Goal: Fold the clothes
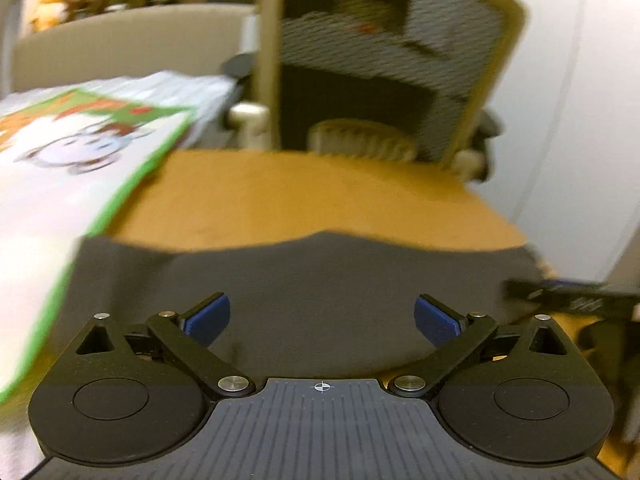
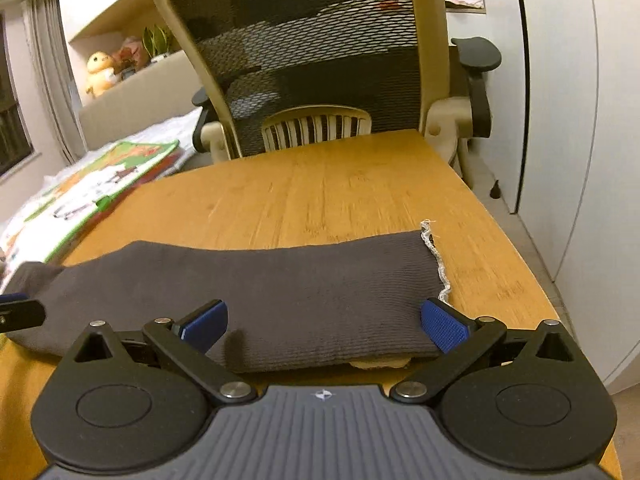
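Observation:
A dark grey ribbed garment point(image 2: 280, 280) lies folded flat across the near part of the wooden table point(image 2: 340, 184), its right end frayed with white thread. It also shows in the blurred left wrist view point(image 1: 312, 280). My right gripper point(image 2: 324, 322) is open and empty, its blue pads just above the garment's near edge. My left gripper point(image 1: 322, 318) is open and empty over the garment's left part. The left gripper's tip shows at the left edge of the right wrist view point(image 2: 20, 314), and the right gripper's tip at the right edge of the left wrist view point(image 1: 568, 294).
A mesh-backed office chair point(image 2: 312, 56) stands at the table's far edge. A green-bordered picture book point(image 2: 100, 184) lies at the table's left on a white cloth. A white wall and cabinet point(image 2: 580, 120) run along the right. A shelf with a yellow plush toy point(image 2: 100, 72) is at the back left.

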Demonstrator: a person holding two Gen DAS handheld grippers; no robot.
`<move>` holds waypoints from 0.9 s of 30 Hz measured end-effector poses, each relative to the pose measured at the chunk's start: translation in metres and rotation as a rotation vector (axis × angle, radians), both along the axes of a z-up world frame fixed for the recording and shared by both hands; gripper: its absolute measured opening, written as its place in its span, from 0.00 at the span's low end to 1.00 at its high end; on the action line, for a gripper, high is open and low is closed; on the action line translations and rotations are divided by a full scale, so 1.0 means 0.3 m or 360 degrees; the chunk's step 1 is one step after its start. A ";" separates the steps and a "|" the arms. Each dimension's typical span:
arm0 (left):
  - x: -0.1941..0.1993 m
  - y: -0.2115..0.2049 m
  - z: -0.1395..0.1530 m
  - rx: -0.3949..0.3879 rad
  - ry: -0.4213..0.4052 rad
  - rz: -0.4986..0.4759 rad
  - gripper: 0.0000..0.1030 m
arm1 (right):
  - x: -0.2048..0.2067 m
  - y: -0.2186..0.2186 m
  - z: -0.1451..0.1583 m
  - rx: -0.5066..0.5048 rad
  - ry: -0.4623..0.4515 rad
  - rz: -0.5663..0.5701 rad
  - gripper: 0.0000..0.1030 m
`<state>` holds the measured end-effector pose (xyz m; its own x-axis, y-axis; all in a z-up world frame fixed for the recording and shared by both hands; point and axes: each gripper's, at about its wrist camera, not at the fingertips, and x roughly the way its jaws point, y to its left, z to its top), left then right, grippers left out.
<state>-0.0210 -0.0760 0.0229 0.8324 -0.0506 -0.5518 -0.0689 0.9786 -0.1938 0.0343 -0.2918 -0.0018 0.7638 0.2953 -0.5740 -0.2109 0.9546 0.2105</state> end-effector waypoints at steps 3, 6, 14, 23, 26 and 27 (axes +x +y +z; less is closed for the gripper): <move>0.049 -0.057 -0.022 -0.0088 -0.0021 -0.0084 1.00 | -0.001 0.004 -0.001 -0.0012 -0.0004 -0.0002 1.00; 0.103 -0.087 -0.078 -0.0128 0.0052 -0.0078 1.00 | -0.001 0.011 -0.001 -0.0033 -0.0003 -0.0002 1.00; 0.105 -0.124 -0.126 0.0008 0.0040 -0.0038 1.00 | 0.005 0.032 -0.003 -0.0108 0.0008 0.0004 1.00; 0.088 -0.121 -0.128 -0.0009 0.0027 -0.0053 1.00 | 0.003 0.038 -0.003 -0.0144 0.0012 0.0009 1.00; 0.082 -0.118 -0.128 -0.0016 0.0024 -0.0057 1.00 | 0.001 0.040 -0.004 -0.0156 0.0012 0.0008 1.00; 0.081 -0.118 -0.128 -0.0017 0.0023 -0.0057 1.00 | 0.000 0.041 -0.003 -0.0160 0.0011 0.0008 1.00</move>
<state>0.0033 -0.1113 -0.0154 0.8220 -0.0865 -0.5629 -0.0365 0.9784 -0.2037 0.0343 -0.2796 -0.0029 0.7581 0.2402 -0.6063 -0.2149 0.9698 0.1154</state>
